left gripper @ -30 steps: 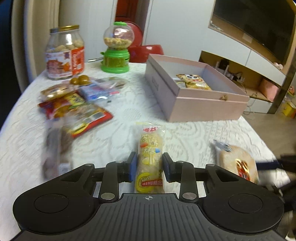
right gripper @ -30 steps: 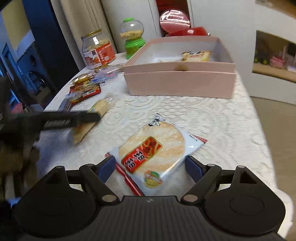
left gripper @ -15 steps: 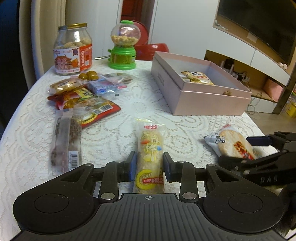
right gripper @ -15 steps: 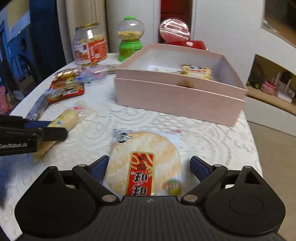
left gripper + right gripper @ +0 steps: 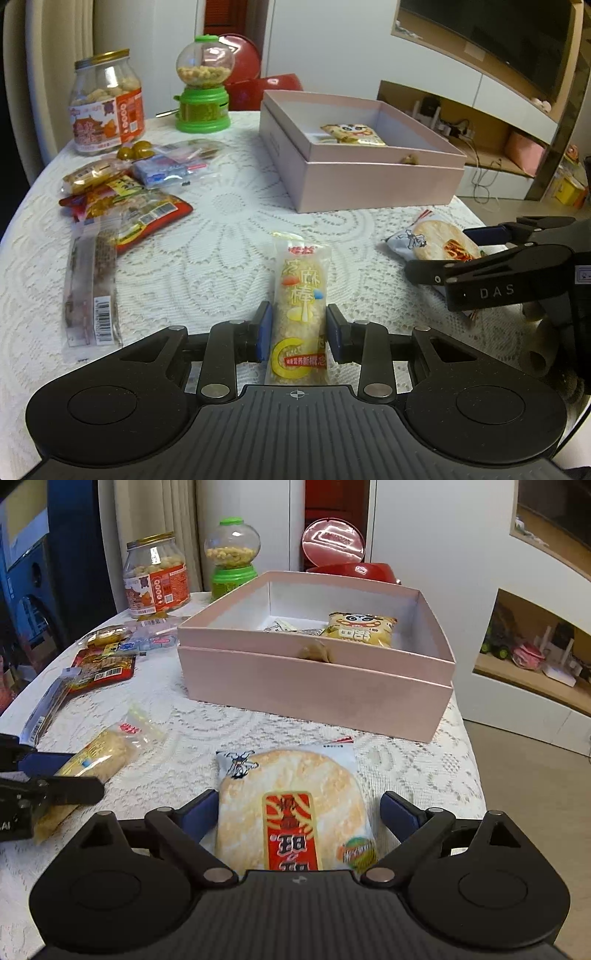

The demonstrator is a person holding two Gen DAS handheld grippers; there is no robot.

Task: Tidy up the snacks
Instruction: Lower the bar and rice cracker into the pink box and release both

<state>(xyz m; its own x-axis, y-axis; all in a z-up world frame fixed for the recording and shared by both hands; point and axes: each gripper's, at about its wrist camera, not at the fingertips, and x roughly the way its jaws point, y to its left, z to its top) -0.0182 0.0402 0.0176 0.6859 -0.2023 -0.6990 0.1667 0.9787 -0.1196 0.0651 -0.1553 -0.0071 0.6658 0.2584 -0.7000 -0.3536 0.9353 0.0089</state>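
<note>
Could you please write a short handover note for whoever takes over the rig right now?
Left hand-held gripper: pads against both sides of the long clear-wrapped yellow sesame stick, which lies on the white lace tablecloth.
Right hand-held gripper: open, jaws straddling the round rice cracker packet with the red label, not yet closed.
Done: the open pink cardboard box already holds a yellow cartoon snack bag and a few small packets.
Left: box both snacks, then the pile of loose wrapped snacks near the orange-labelled glass jar.

A lace-covered table bears a pink box, snack packets, a jar and a candy dispenser.
</note>
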